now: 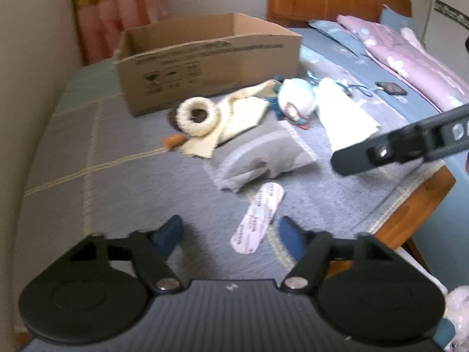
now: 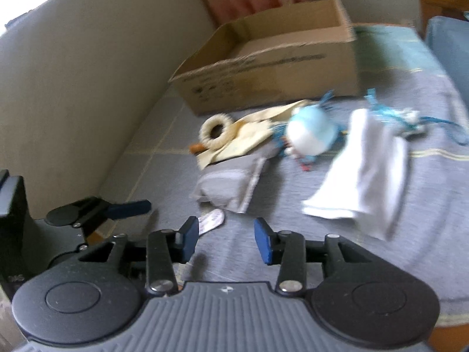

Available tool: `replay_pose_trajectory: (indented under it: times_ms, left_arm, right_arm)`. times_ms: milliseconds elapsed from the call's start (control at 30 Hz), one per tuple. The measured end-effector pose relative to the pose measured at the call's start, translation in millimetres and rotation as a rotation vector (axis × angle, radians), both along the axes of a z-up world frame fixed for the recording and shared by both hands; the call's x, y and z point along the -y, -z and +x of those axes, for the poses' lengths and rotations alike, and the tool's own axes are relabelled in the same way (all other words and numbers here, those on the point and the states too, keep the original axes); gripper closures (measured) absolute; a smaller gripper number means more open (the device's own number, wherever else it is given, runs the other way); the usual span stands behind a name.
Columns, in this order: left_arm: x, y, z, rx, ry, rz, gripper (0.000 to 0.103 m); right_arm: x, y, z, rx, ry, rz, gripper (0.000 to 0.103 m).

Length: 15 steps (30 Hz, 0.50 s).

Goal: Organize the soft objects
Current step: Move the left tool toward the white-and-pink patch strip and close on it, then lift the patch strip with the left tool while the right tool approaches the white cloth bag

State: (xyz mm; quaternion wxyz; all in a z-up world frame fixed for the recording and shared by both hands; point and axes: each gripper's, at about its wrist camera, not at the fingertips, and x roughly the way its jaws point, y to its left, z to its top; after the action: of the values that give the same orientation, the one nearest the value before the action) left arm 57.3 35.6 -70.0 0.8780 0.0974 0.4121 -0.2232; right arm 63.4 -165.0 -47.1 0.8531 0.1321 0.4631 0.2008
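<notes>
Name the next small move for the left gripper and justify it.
Probably ease the left gripper forward and down onto the pink-printed insole. Its jaws stand open and empty, the insole lies flat on the bedspread just ahead of them, and the cardboard box looks empty.

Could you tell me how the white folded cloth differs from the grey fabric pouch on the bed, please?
The white folded cloth is brighter and longer; the grey fabric pouch is darker and more compact. The cloth lies right of the pouch in the right wrist view. Both lie on the bed, outside the cardboard box.
</notes>
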Motion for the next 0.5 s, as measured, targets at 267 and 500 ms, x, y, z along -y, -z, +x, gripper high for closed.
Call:
replay_pose_trajectory:
  times_ms: [267,500]
  left_arm:
    - [21,-4,1,-0.017,0.133,0.01,0.062]
    - [25,-5,6,-0.045,0.153,0.022,0.062]
  right_arm:
    - [34,0,-15,0.008,0.097,0.059,0.053]
    - [47,4,-19,0.007,0.113,0.096,0.052]
